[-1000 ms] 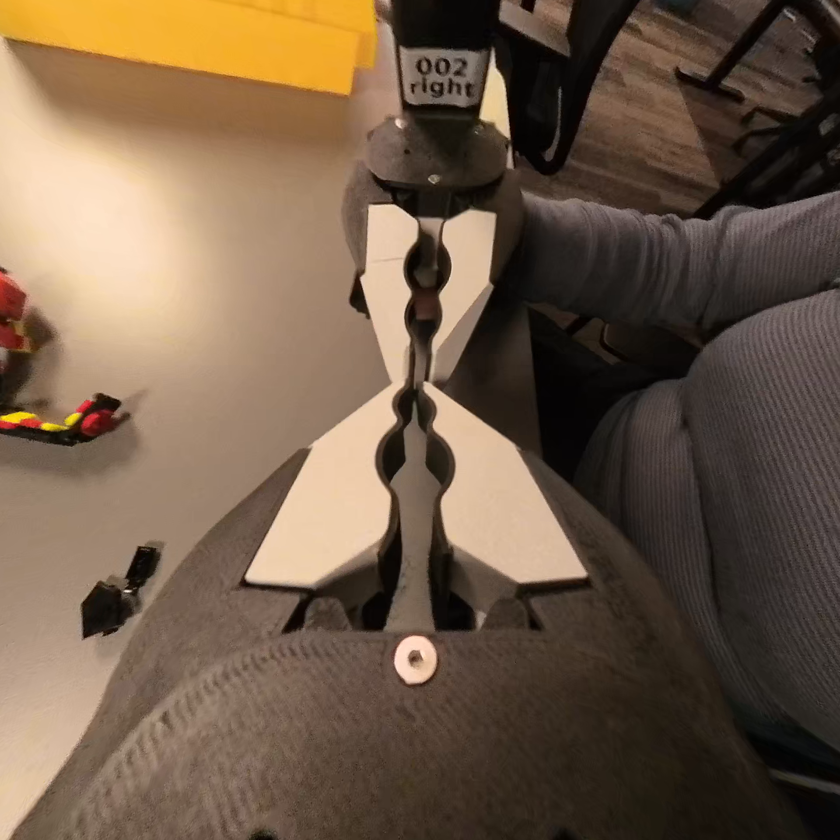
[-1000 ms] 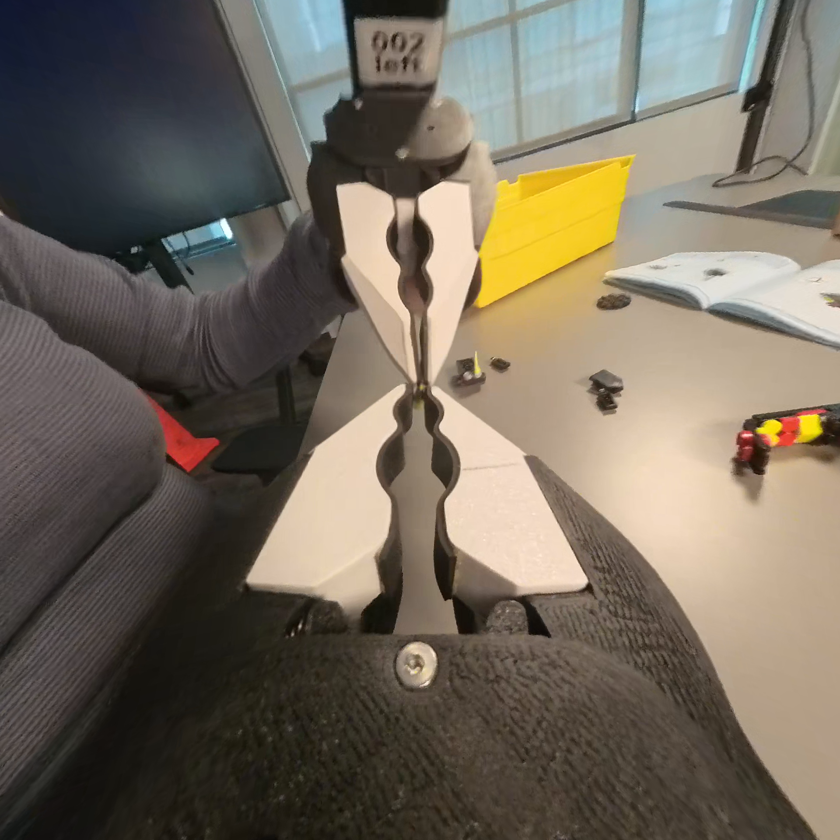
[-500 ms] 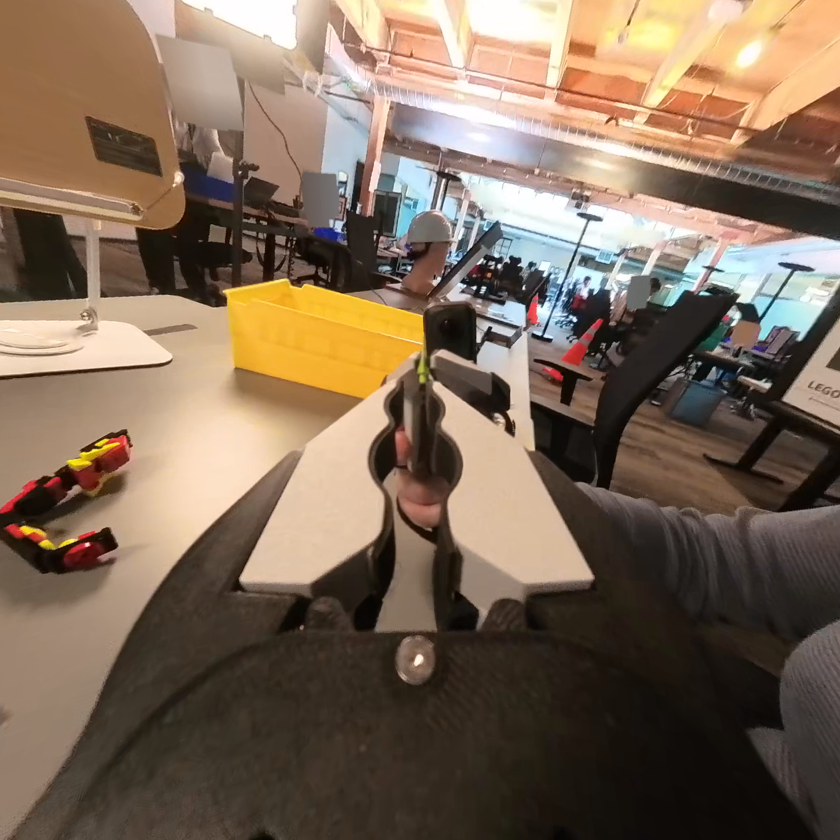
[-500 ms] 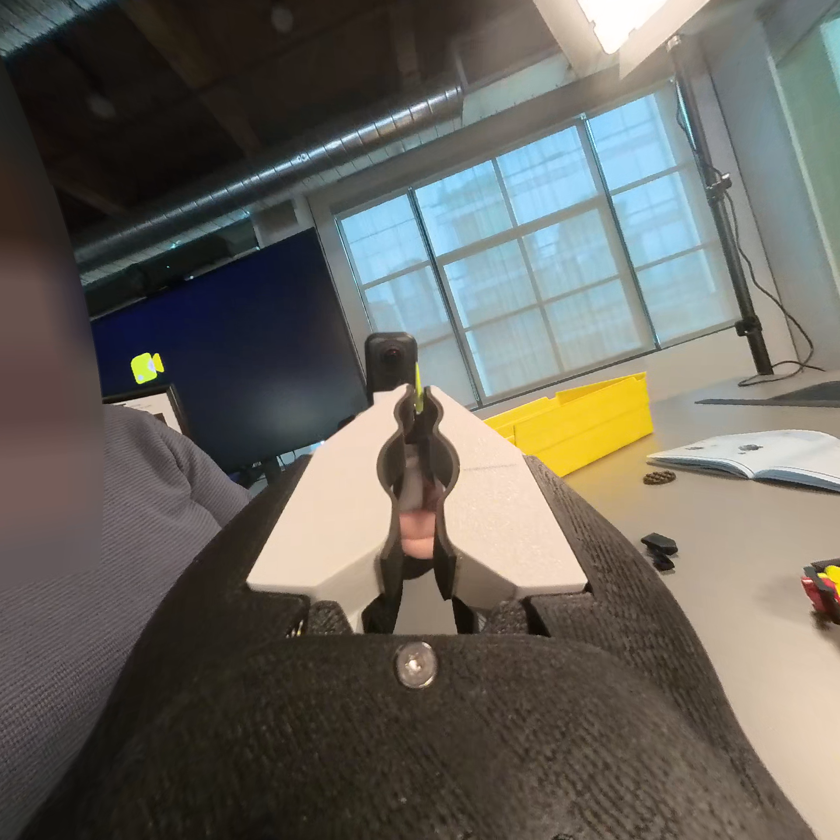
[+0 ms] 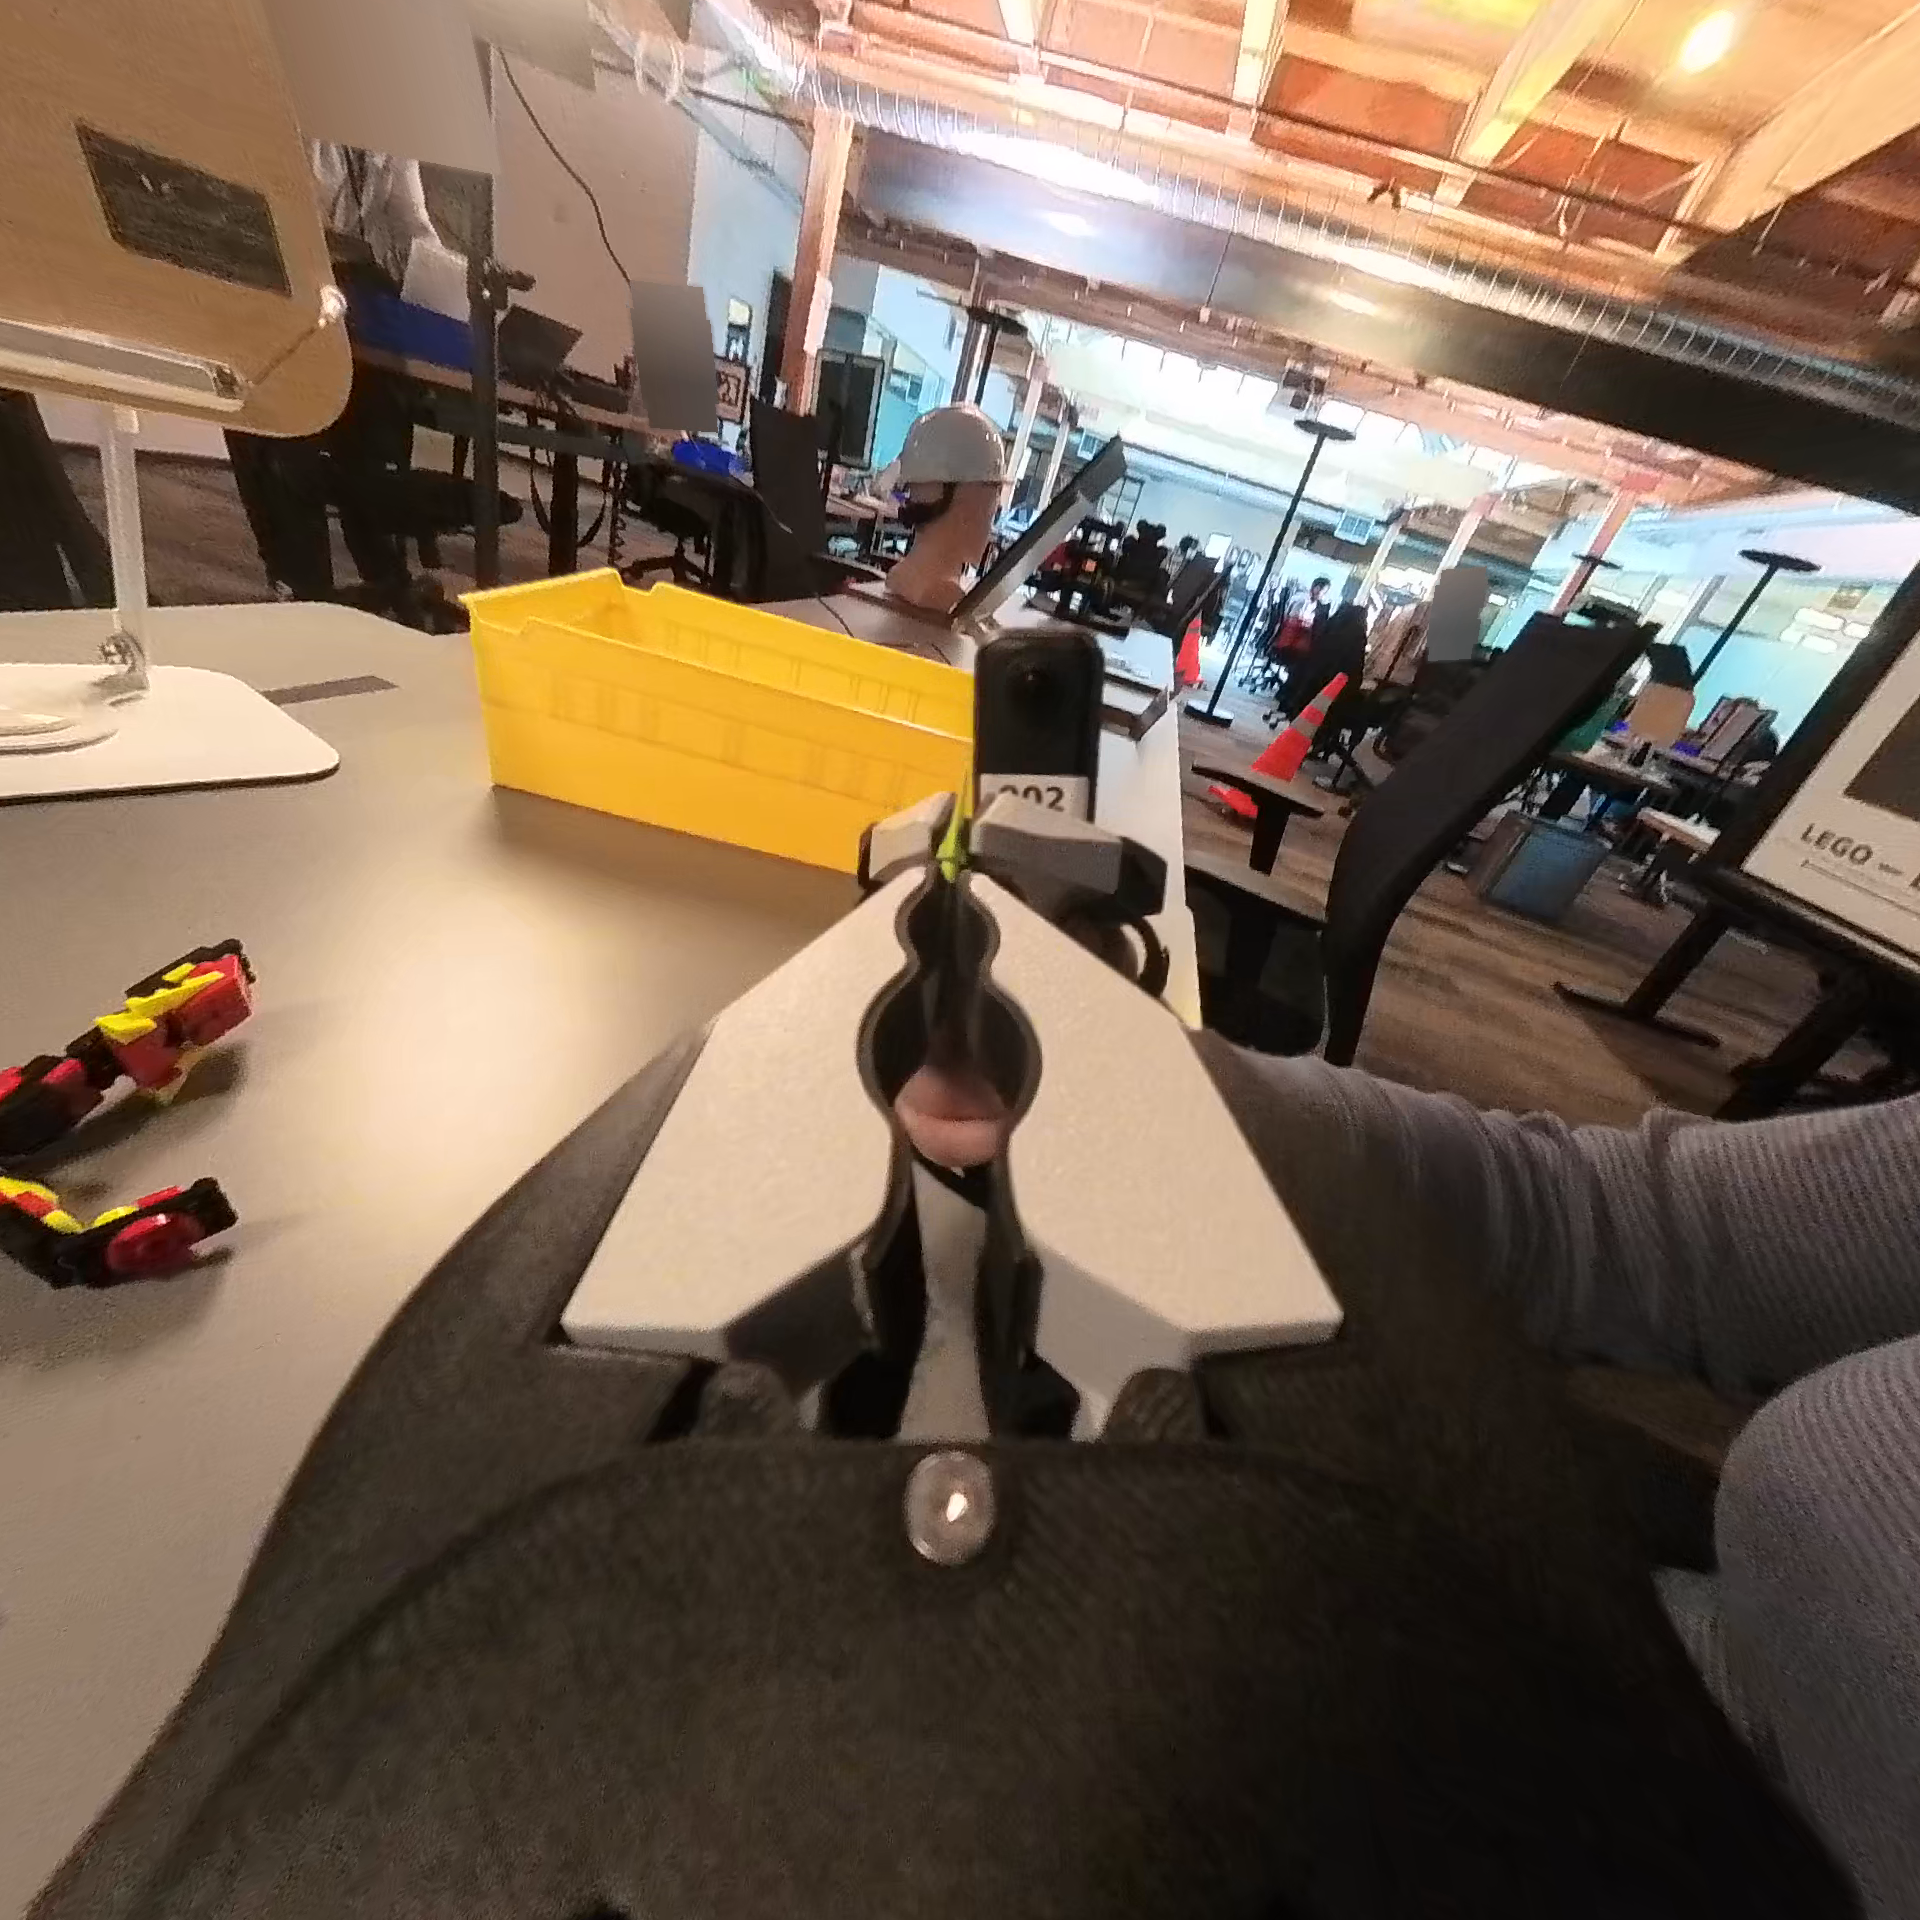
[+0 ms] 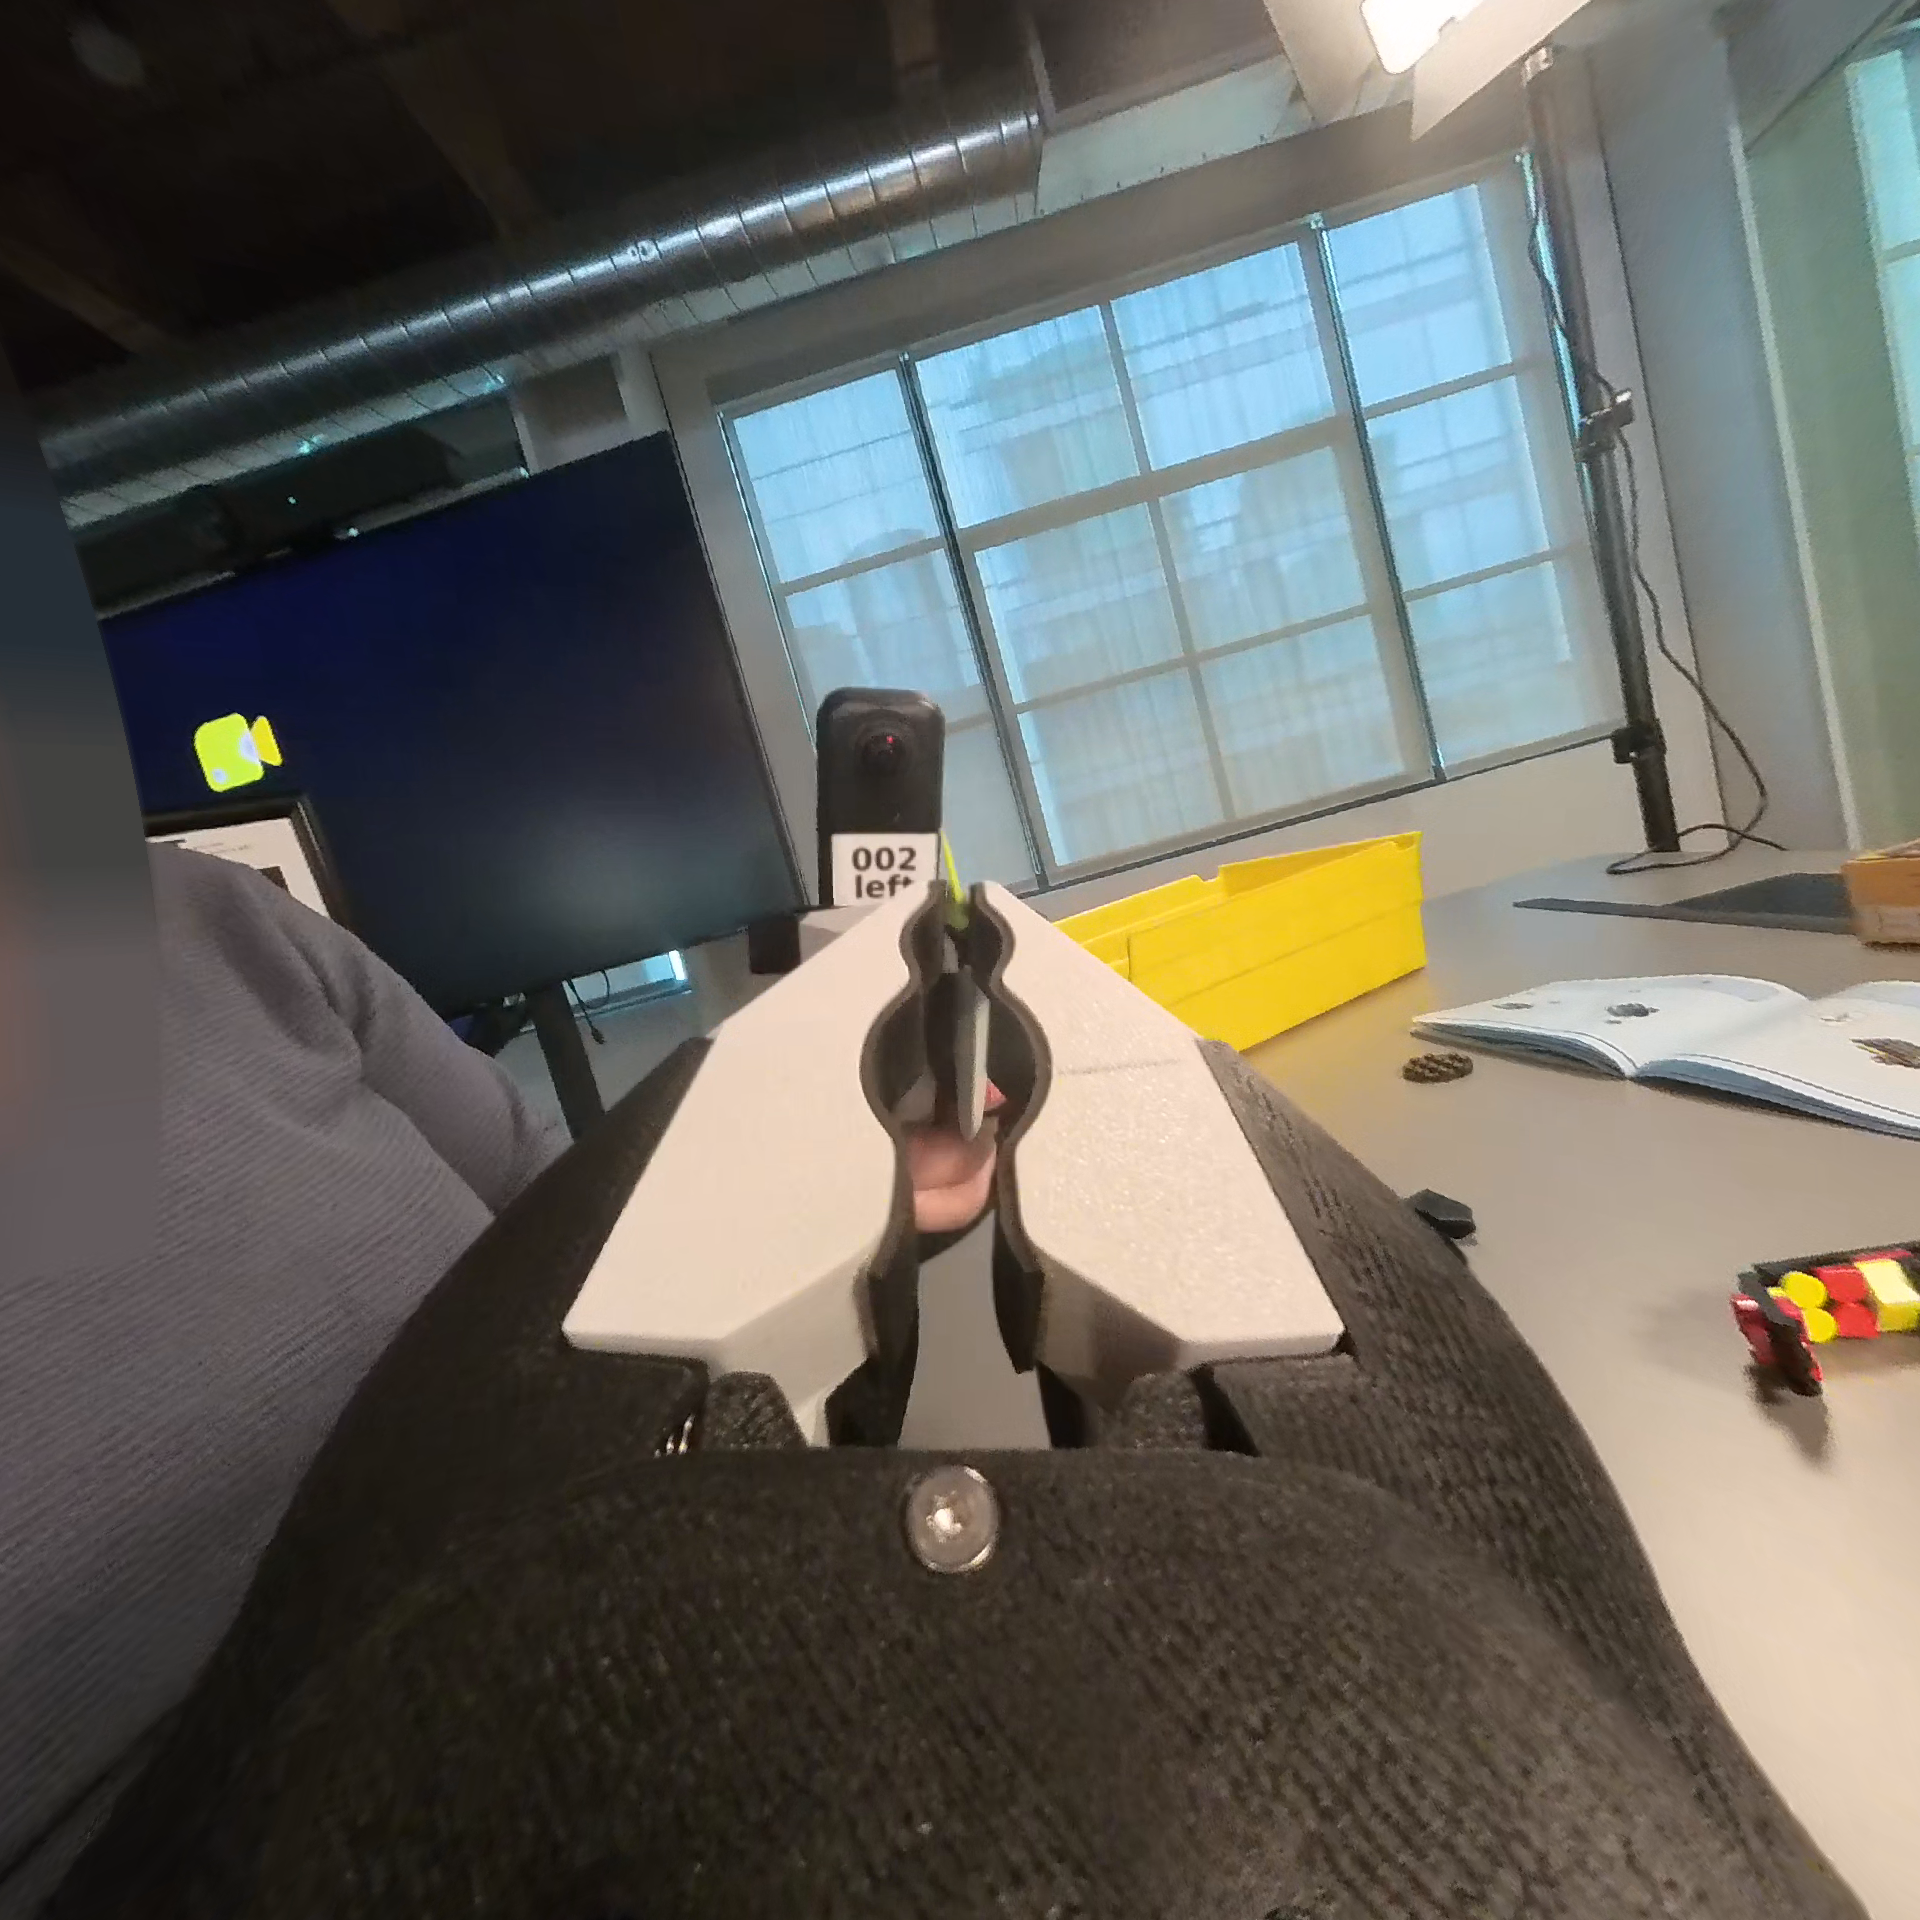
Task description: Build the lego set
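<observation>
Both grippers (image 5: 954, 883) (image 6: 954, 914) closed tip-to-tip on lime spike (image 5: 952, 844); yellow bin (image 5: 717, 717) behind.

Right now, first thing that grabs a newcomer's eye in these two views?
The two grippers meeting tip to tip above the table edge: the left gripper and right gripper are both shut on a thin lime-green spike piece poking up between their tips. Next, the yellow bin on the grey table behind them, and the red, yellow and black lego assemblies lying off to the side.
</observation>
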`<state>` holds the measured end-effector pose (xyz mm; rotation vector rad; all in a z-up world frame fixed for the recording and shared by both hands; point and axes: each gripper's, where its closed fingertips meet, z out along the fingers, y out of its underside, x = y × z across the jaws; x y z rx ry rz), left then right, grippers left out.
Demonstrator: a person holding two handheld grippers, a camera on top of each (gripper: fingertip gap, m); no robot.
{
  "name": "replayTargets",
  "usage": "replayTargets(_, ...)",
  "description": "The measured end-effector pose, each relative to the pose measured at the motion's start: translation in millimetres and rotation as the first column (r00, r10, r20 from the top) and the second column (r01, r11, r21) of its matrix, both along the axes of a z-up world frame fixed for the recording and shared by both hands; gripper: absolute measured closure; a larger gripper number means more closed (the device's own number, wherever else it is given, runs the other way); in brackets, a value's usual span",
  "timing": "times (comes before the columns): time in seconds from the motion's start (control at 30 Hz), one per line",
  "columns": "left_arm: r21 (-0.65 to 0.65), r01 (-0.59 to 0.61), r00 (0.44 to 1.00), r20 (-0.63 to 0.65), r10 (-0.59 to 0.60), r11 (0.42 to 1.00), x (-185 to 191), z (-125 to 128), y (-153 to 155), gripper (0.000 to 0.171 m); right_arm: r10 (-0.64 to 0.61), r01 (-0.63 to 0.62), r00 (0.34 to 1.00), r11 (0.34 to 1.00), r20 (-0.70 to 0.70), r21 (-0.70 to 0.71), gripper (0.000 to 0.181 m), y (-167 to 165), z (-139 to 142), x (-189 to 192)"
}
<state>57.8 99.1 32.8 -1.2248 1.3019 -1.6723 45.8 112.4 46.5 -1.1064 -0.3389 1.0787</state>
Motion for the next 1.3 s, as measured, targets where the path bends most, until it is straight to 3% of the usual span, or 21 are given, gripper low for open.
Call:
replayTargets(0.23, 0.036, 0.047, 0.996, -0.075, -0.044, 0.998, -5, -8, -2, 0.171, 0.069, -0.069, 0.997, 0.998, 0.02, -0.009, 0.18, -7, -1, -3)
replayTargets(0.77, 0.025, 0.074, 0.989, -0.13, -0.071, 0.997, -9, -17, -3, 0.171, 0.016, -0.011, 0.99, 0.999, 0.143, -0.033, 0.181, 0, -13, -9)
replayTargets(0.8, 0.055, 0.074, 0.988, -0.141, -0.065, 0.996, -13, -19, -2, 0.168, 0.019, -0.012, 0.989, 0.999, 0.148, -0.047, 0.181, 1, -15, -10)
replayTargets(0.9, 0.239, 0.012, 0.981, -0.192, 0.035, 0.971, -37, -34, 19, 0.124, 0.013, -0.003, 0.991, 0.997, 0.133, -0.075, 0.181, 4, -17, -6)
replayTargets(0.97, 0.413, -0.094, 0.947, -0.245, 0.21, 0.906, -61, -53, 57, 0.104, 0.01, 0.001, 0.992, 0.996, 0.13, -0.087, 0.181, 6, -18, -4)
replayTargets(1.03, 0.516, -0.163, 0.876, -0.317, 0.364, 0.841, -88, -74, 97, 0.096, 0.02, -0.005, 0.99, 0.994, 0.136, -0.106, 0.181, 8, -21, -7)
replayTargets(1.13, 0.518, -0.117, 0.828, -0.421, 0.371, 0.848, -115, -97, 117, 0.094, 0.035, -0.012, 0.986, 0.989, 0.162, -0.145, 0.181, 13, -30, -14)
replayTargets(1.3, 0.59, 0.069, 0.739, -0.572, 0.356, 0.805, -136, -142, 135, 0.1, 0.047, -0.009, 0.98, 0.982, 0.195, -0.19, 0.181, 19, -42, -21)
